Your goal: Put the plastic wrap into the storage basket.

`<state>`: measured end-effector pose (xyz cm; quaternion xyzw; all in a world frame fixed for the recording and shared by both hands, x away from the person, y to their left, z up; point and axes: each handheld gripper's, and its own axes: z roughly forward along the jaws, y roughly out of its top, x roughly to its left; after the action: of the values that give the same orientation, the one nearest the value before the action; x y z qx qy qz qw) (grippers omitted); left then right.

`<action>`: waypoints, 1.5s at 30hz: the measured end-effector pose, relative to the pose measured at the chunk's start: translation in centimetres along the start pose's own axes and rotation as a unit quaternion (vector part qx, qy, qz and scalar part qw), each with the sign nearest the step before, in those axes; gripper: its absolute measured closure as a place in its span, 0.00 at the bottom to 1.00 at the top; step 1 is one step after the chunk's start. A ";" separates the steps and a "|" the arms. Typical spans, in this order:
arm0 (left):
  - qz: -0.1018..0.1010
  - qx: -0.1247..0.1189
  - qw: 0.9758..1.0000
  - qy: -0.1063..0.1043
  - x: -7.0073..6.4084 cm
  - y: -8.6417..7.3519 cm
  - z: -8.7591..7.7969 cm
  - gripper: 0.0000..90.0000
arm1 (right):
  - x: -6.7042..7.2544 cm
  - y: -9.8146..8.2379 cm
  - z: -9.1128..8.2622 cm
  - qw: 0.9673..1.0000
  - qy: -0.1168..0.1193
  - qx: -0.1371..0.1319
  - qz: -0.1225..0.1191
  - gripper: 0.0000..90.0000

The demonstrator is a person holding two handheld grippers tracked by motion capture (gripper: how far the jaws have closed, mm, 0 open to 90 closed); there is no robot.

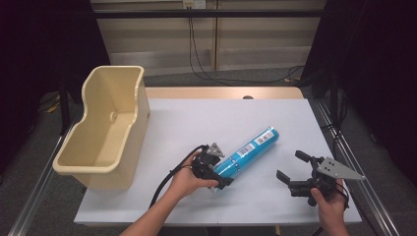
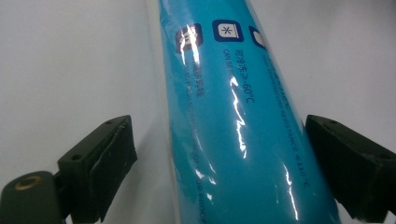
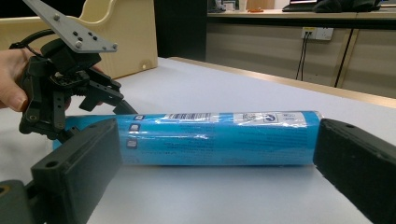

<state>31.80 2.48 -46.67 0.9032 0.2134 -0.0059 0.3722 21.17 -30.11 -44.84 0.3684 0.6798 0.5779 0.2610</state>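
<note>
Left gripper straddles the near end of the blue roll lying mid-table, fingers apart from it, nothing lifted; right gripper waits wide near the right edge, bin empty.

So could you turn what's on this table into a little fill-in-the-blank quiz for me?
1. The roll wrapped in shiny film is coloured ____.
2. The beige tub stands at the table's ____ edge in the high view.
3. The left gripper has its jaws around the near end of the ____.
4. The right gripper holds ____.

Missing words: blue; left; roll; nothing
</note>
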 end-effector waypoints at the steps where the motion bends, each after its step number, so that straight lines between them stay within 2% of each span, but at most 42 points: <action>1: -0.002 0.001 1.000 -0.002 0.0 0.0 0.0 0.15 | 0.0 0.0 0.0 1.000 -0.001 0.000 0.000 0.01; 4: -0.011 0.004 1.000 -0.009 0.0 0.0 -0.1 0.20 | 0.0 0.0 0.0 1.000 -0.001 0.000 0.000 0.01; 7: -0.010 0.010 1.000 -0.016 -0.1 0.0 0.0 0.25 | 0.0 0.0 0.0 1.000 -0.001 -0.001 0.001 0.01; 10: -0.006 0.014 1.000 -0.009 -0.4 0.0 0.0 0.28 | 0.0 0.0 0.0 1.000 -0.002 0.001 -0.001 0.01; 16: -0.039 0.013 0.999 0.000 -0.6 -0.1 -0.2 0.31 | -0.1 0.0 0.0 1.000 -0.004 0.002 -0.002 0.01; 23: -0.068 0.021 0.997 0.006 -0.1 -0.2 -0.8 0.34 | 0.0 -0.1 0.0 1.000 -0.004 0.005 -0.003 0.01; 27: -0.066 0.023 0.997 0.019 0.2 -0.6 -1.5 0.36 | -0.1 -0.1 -0.1 1.000 -0.006 0.007 -0.005 0.01; 35: -0.056 0.028 0.998 0.023 0.9 -2.1 -3.1 0.36 | -0.1 -0.1 -0.1 1.000 -0.008 0.007 -0.005 0.01; 45: -0.063 0.023 0.997 0.036 1.9 -4.9 -6.1 0.36 | -0.1 -0.1 -0.1 1.000 -0.008 0.007 -0.006 0.01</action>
<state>30.71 10.45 -45.87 0.8961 0.2831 -0.0016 0.3420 21.14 -30.28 -44.94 0.3709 0.6842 0.5682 0.2674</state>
